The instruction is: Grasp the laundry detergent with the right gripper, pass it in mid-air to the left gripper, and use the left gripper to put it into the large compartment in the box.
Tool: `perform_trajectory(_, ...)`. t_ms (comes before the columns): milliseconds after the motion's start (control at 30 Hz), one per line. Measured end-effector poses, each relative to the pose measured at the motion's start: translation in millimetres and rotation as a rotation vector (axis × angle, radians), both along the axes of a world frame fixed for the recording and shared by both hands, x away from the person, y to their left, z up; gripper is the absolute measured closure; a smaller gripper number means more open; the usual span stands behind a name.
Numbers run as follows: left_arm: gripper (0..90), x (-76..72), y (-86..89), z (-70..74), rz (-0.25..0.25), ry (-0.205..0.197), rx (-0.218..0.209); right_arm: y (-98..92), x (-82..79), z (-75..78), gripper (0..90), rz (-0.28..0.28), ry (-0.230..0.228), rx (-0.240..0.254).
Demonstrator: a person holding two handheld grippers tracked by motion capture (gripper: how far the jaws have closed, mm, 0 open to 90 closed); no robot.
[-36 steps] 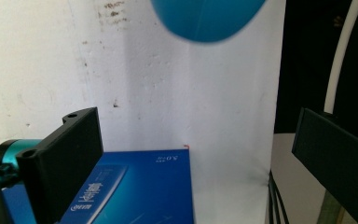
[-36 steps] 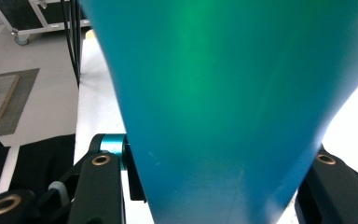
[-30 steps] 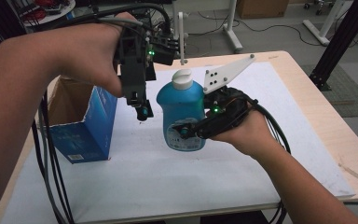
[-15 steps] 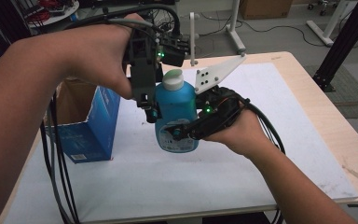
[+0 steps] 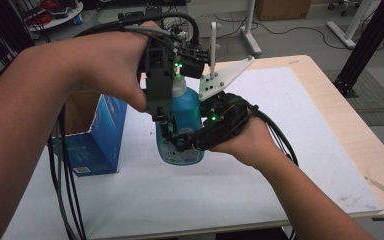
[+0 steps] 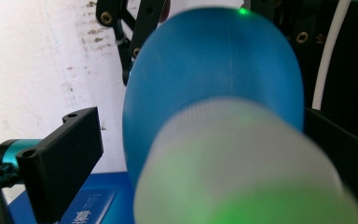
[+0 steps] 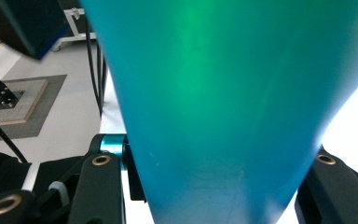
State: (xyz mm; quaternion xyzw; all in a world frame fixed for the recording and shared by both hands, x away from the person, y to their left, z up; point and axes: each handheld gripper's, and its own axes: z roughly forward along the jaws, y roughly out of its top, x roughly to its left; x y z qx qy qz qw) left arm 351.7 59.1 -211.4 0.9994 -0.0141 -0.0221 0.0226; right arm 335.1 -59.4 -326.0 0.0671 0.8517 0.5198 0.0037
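Near edge of the high view: both my forearms come in from the bottom, meeting mid-frame over the white mat on the bench (image 5: 325, 115).

My right hand-held gripper (image 5: 180, 142) sits just below centre, jaws closed in tight on the lower body of the blue bottle (image 5: 182, 117). In the right gripper view the bottle's blue wall (image 7: 223, 93) runs down between the two black jaws, pressed on both sides. Bottle looks lifted and tilted, not standing on the mat; I cannot make out its base against the mat.

My left hand-held gripper (image 5: 167, 122) comes down from the upper left, alongside the bottle's neck and white cap (image 5: 179, 85). In the left gripper view the cap (image 6: 247, 172) is blurred and close, low in the frame, between my jaws, which stand apart on either side. Whether they press on it, I cannot tell.

Progress, as I judge it: bottle picked up and steadied, which is the first part done. The cap is on. Left to do: close on the cap and turn it.

Farther back, left of centre: an open blue carton (image 5: 97, 137) stands on the mat, apart from the bottle.
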Motion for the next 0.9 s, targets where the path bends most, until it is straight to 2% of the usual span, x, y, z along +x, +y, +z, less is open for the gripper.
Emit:
perform_trajectory(133,1.7,0.6,-1.5,-0.8,0.004,0.005,0.011,0.9,-0.2,-0.4,46.9,0.001,-0.006,-0.007)
perform_trajectory(333,6.8,-0.3,-2.4,-0.7,0.014,0.003,0.018,1.7,-0.2,-1.0,46.9,0.002,-0.004,-0.005)
perform_trajectory(600,8.4,-0.1,-0.6,0.4,0.023,-0.011,0.01,1.7,-0.2,-1.4,46.9,-0.004,0.005,-0.01)
perform_trajectory(900,14.8,0.5,-0.4,0.4,0.03,-0.009,0.017,2.3,0.5,-1.6,47.2,-0.008,0.005,-0.005)
